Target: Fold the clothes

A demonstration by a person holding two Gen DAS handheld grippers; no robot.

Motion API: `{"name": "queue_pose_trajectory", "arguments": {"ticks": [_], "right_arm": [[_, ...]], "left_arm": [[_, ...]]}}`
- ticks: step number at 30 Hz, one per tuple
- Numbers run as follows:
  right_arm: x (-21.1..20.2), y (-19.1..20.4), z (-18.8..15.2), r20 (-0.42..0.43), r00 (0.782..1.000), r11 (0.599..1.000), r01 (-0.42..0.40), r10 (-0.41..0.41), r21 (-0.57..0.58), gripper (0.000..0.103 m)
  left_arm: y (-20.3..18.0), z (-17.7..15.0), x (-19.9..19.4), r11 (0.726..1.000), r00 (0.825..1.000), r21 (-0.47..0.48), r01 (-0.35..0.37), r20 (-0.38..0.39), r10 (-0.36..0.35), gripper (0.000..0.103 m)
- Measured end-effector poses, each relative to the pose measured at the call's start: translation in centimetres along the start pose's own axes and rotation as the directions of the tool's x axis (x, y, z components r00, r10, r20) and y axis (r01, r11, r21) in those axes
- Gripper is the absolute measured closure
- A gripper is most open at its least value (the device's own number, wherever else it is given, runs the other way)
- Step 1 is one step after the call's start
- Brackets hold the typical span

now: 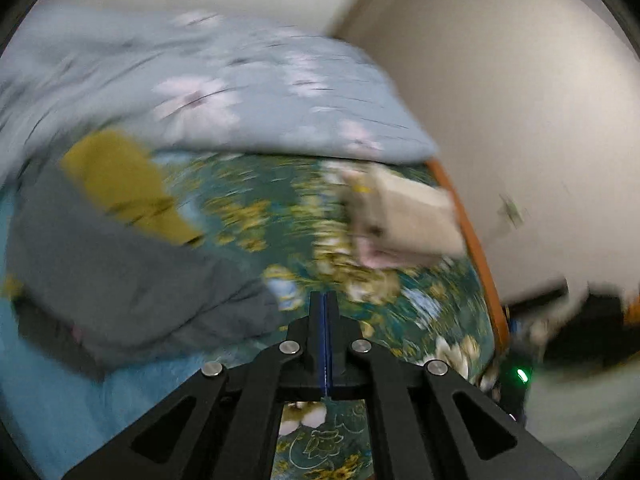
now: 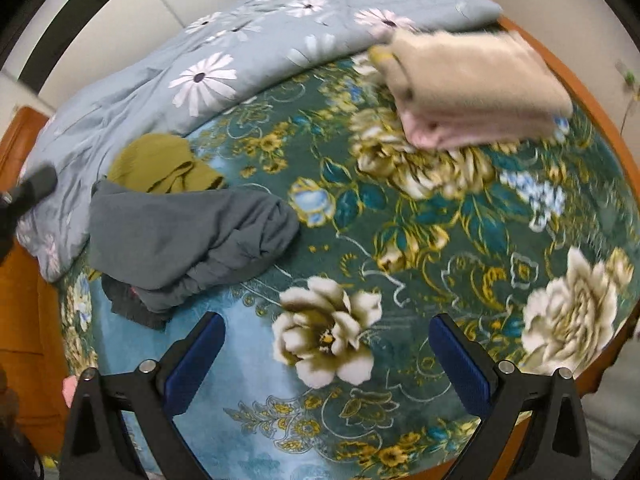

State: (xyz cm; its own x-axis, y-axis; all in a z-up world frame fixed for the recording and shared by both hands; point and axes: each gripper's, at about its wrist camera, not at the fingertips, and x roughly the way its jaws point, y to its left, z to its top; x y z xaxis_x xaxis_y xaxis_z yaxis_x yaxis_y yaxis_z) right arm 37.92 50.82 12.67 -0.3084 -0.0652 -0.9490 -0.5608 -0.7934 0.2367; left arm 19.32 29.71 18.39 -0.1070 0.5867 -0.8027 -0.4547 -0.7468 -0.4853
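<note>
A crumpled grey garment [image 2: 188, 240] lies on the left of the floral bed cover [image 2: 360, 220], with an olive-yellow garment [image 2: 164, 164] just behind it. A folded stack, beige on top of pink [image 2: 476, 92], sits at the far right of the bed. My right gripper [image 2: 326, 356] is open and empty above the cover's near part. My left gripper [image 1: 326, 304] is shut on nothing, above the cover, right of the grey garment [image 1: 120, 276]. The olive garment [image 1: 128, 188] and the folded stack [image 1: 404, 220] show blurred in the left wrist view.
A pale blue quilt with daisies [image 2: 248, 52] is bunched along the far side of the bed. An orange wooden bed frame [image 2: 600, 128] edges the right side, with a wall [image 1: 520, 120] behind it. The other gripper's tip [image 2: 36, 188] shows at the far left.
</note>
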Motion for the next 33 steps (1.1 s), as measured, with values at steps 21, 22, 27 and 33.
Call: {"name": "queue_pose_trajectory", "arguments": {"ticks": [21, 22, 27, 33], "right_arm": [[19.9, 2.9, 8.0, -0.276, 0.931, 0.939, -0.149, 0.239, 0.311, 0.026], [21.0, 3.0, 8.1, -0.292, 0.924, 0.932, -0.145, 0.248, 0.332, 0.028], [20.6, 4.1, 8.3, -0.263, 0.929, 0.939, -0.178, 0.259, 0.294, 0.055], [19.4, 5.6, 8.6, -0.214, 0.939, 0.949, -0.221, 0.269, 0.223, 0.084]], "left_arm": [[24.6, -9.1, -13.4, 0.669, 0.936, -0.703, -0.241, 0.014, 0.352, 0.039], [25.1, -9.7, -13.7, 0.648, 0.933, -0.721, -0.246, 0.006, 0.361, 0.039], [26.1, -10.7, -13.1, 0.579, 0.927, -0.771, -0.264, -0.037, 0.373, 0.039], [26.4, -9.8, -11.6, 0.573, 0.937, -0.777, -0.259, -0.058, 0.345, 0.039]]}}
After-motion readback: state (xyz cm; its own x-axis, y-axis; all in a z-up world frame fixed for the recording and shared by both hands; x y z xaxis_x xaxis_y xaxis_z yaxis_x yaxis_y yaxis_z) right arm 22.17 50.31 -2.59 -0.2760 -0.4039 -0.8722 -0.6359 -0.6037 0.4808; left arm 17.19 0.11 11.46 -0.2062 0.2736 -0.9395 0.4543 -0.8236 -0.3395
